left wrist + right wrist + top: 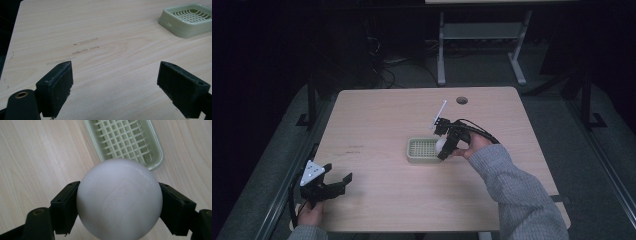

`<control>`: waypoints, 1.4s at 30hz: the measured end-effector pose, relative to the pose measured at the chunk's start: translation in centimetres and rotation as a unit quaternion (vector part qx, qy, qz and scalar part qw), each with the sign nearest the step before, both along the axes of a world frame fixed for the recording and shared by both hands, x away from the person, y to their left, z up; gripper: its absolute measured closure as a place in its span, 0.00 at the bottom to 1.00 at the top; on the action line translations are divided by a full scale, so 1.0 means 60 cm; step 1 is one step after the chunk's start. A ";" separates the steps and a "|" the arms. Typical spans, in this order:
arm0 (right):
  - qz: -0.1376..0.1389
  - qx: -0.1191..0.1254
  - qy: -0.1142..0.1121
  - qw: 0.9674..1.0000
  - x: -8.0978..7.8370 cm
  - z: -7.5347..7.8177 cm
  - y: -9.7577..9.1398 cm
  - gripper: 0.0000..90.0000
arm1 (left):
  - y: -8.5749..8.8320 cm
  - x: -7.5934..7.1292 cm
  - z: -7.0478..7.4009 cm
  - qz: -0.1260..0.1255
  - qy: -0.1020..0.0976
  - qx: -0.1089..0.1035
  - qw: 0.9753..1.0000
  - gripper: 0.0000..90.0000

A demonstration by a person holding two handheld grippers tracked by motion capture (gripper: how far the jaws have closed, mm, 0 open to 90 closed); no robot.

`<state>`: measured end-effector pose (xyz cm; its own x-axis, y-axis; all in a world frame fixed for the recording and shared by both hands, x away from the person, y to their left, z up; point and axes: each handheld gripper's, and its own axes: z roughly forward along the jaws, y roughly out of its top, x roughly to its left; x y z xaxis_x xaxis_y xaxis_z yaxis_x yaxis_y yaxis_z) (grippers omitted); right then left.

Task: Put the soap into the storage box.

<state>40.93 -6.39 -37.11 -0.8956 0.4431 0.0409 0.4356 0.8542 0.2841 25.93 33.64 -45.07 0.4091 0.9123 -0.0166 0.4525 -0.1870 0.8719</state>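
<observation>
High view: no readable writing or brand on any item; faint dark scuffs (pixel 348 148) on the table (pixel 377 115) left of centre are illegible. Right gripper (pixel 443 149) at frame centre, tilted down-left over the right edge of the green slatted tray (pixel 422 149); white ball (pixel 440 145) between its jaws is mostly hidden by the black frame. Right hand (pixel 473 145) behind it, grey sleeve running to lower right.

Right gripper view: ball (pixel 119 198) clamped on both sides by the pads, covering the tray's near corner (pixel 155 157); faint surface swirl, not legible.

Left gripper (pixel 338 182) at lower left of the high view, jaws spread wide and empty, low over the table edge; left hand (pixel 309 214) partly cut off at the bottom.
</observation>
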 end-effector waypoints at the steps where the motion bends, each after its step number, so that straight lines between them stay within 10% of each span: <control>1: 0.002 0.000 -0.001 1.000 0.002 0.000 0.001 0.26 | 0.001 0.000 0.000 0.000 -0.001 0.001 1.000 0.14; 42: 0.032 -0.020 0.002 0.999 0.060 -0.030 0.105 0.26 | 0.004 -0.002 0.002 0.004 -0.002 0.004 1.000 0.14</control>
<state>44.53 -0.09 -38.90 -0.9219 0.3865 0.0288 0.3811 0.8907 0.2478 25.82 33.89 -44.94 0.4026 0.9153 -0.0069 0.4496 -0.1912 0.8725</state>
